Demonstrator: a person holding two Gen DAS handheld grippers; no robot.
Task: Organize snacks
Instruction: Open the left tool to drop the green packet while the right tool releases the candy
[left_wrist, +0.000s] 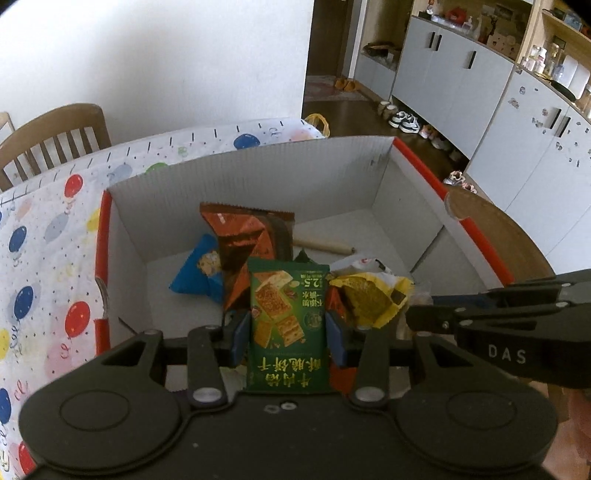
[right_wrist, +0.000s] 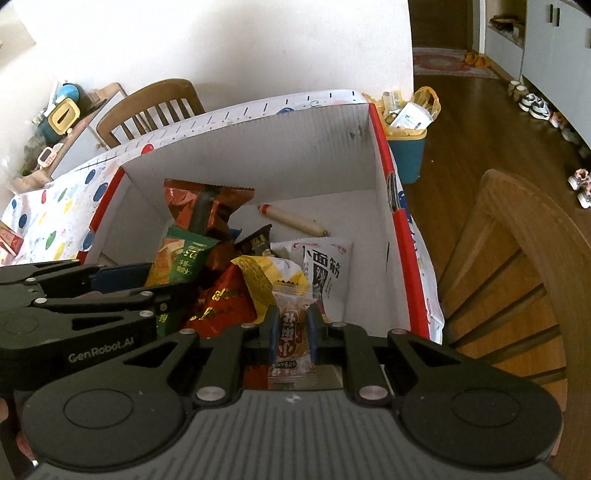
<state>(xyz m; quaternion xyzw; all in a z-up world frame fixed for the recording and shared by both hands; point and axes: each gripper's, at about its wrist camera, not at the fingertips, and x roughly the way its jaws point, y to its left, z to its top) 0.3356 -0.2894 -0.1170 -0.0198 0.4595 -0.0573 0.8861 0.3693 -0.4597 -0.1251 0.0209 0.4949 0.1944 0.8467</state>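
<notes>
Mid-deposit over white corrugated cardboard box (left_wrist: 258, 177) with red rim. Left gripper (left_wrist: 288, 332) pinching green biscuit packet (left_wrist: 288, 317); right gripper (right_wrist: 291, 332) clamped on small clear-wrapped snack (right_wrist: 291, 332). Both poised above snack pile near box's front edge. Next, probably: lower, release.

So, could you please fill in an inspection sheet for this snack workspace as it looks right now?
Surface: table under a balloon-print cloth.
Job's things: open white box holding a brown packet, blue packet, yellow packet, white packet and red packet.
Clutter: a wooden stick on the box floor.
Grippers: left gripper shut on a green biscuit packet; right gripper shut on a small clear-wrapped snack.
Cables: nothing seen.
Surroundings: wooden chair, blue bin, grey cabinets, shoes on the floor.
</notes>
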